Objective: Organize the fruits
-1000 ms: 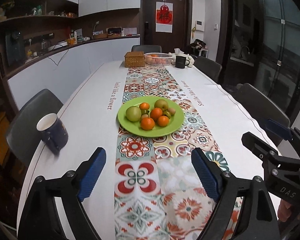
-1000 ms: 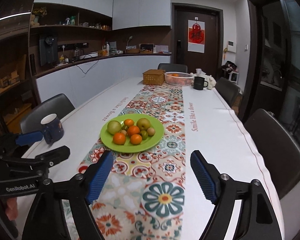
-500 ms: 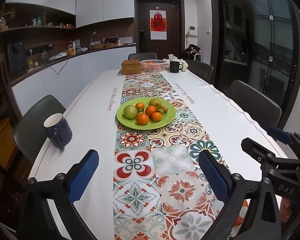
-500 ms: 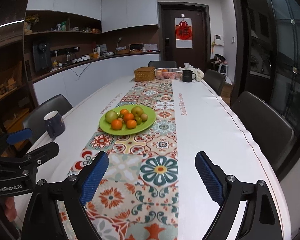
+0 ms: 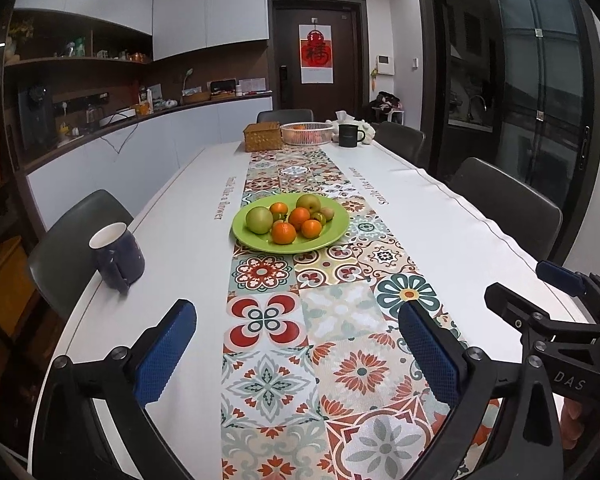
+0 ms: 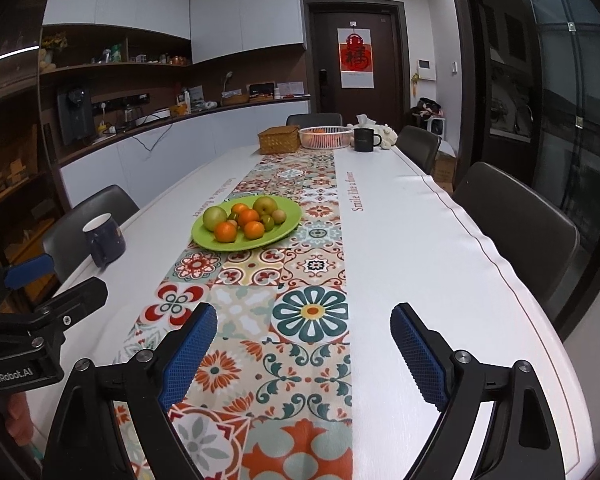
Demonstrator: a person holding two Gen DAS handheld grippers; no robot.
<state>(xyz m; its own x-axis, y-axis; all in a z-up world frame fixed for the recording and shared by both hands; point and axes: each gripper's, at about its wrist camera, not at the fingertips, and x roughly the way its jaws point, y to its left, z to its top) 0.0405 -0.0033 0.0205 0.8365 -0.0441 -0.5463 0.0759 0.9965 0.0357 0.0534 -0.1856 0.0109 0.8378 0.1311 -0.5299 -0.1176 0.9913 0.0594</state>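
Note:
A green plate (image 5: 332,236) sits on the patterned table runner, mid-table, and holds oranges (image 5: 283,233), two green apples (image 5: 259,219) and small fruits. The plate also shows in the right wrist view (image 6: 288,222). My left gripper (image 5: 296,356) is open and empty, well short of the plate, above the runner. My right gripper (image 6: 303,356) is open and empty, at the near end of the table. A white wire basket (image 5: 307,133) with orange fruit stands at the far end.
A dark blue mug (image 5: 116,258) stands at the table's left edge. A wicker box (image 5: 262,136) and a black mug (image 5: 349,135) stand at the far end. Dark chairs (image 5: 508,208) line both sides. The right gripper shows in the left wrist view (image 5: 556,312).
Both grippers have drawn back and risen from the plate; the plate looks smaller and farther. Jaws stay open. The fruit has not moved.

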